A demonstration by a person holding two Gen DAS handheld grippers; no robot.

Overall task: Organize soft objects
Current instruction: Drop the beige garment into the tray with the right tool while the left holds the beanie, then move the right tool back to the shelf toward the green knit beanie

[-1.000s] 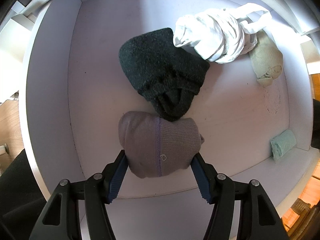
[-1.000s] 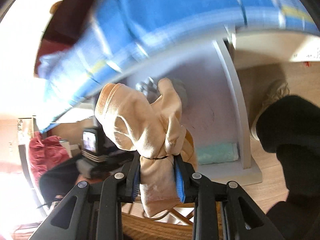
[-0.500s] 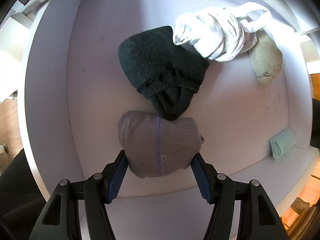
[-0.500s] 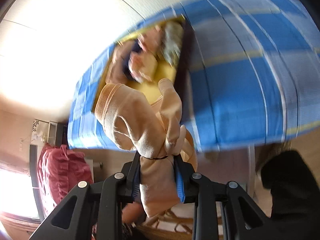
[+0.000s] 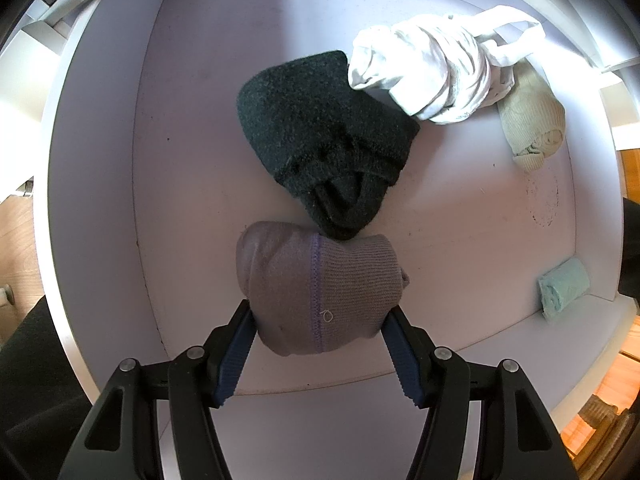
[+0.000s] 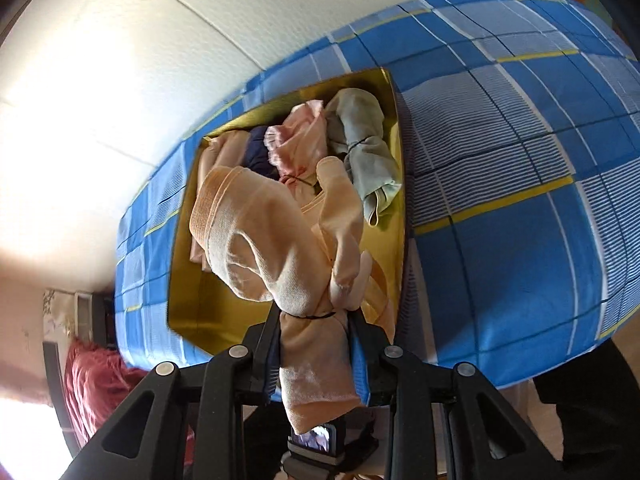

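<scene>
The left tool clamps a rolled mauve knit sock bundle above a white drawer's floor, touching a dark woolly bundle; a white cloth bundle lies beyond. The right tool pinches a tied peach fabric bundle over a gold-lined box of clothes on a blue checked bed cover; a white wall stands behind.

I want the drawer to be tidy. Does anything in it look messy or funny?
The white cloth bundle at the back has come partly loose, a strap trailing, and it flops onto the black knit bundle. The other rolls look neat. The drawer floor has a faint ring mark.
</scene>
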